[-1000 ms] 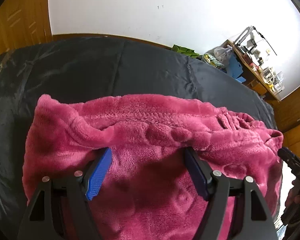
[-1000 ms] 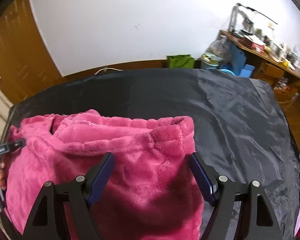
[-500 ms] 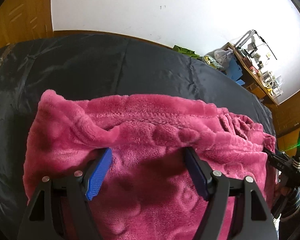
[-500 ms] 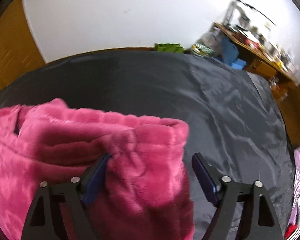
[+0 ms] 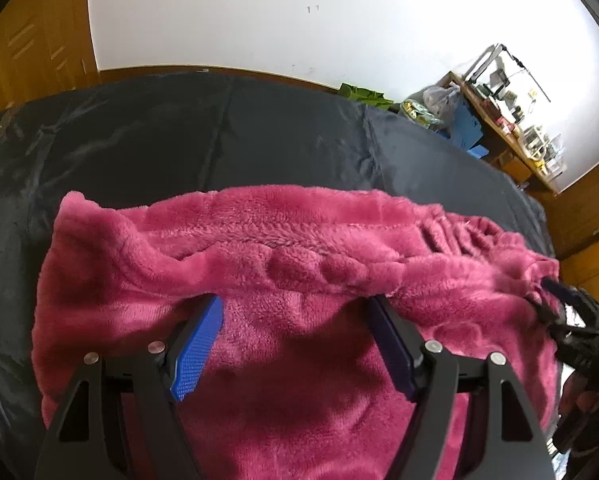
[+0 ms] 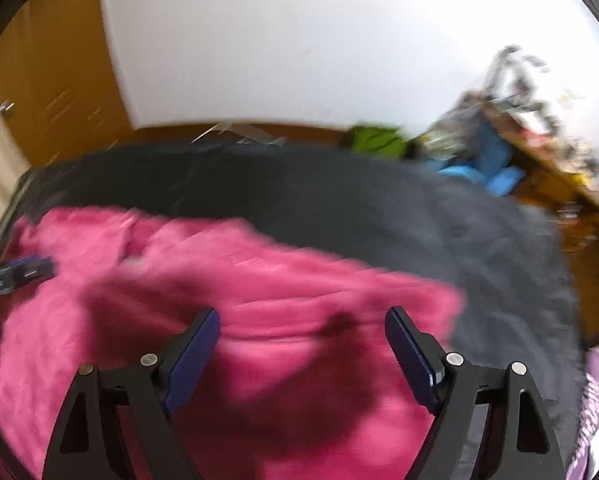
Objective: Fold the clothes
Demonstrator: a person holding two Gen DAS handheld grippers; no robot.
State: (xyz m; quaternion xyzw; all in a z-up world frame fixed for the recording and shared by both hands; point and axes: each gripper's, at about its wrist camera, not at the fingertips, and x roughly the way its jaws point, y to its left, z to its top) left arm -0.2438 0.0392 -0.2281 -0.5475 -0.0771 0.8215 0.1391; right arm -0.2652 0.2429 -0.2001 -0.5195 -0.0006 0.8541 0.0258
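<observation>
A magenta fleece garment (image 5: 299,240) lies bunched on a black cover (image 5: 219,140). My left gripper (image 5: 294,304) is open, its blue pads wide apart, and a thick fold of the fleece hangs over both fingertips. The right gripper (image 5: 567,308) shows at the garment's right end, held by a person's hand (image 5: 575,396). The right wrist view is blurred: my right gripper (image 6: 302,314) stands open just above the garment (image 6: 259,280), near its right edge. The left gripper (image 6: 15,274) pokes in at the far left of that view.
The black cover (image 6: 459,220) stretches far beyond the garment to the back and right. A cluttered wooden desk (image 5: 511,120) and a green bag (image 5: 363,94) stand past the far right corner. A lilac cloth (image 6: 595,380) lies at the right edge.
The right gripper has swung quickly, blurring its view; the fleece fold that lay against its left finger now lies flatter ahead of it. The left gripper has barely moved.
</observation>
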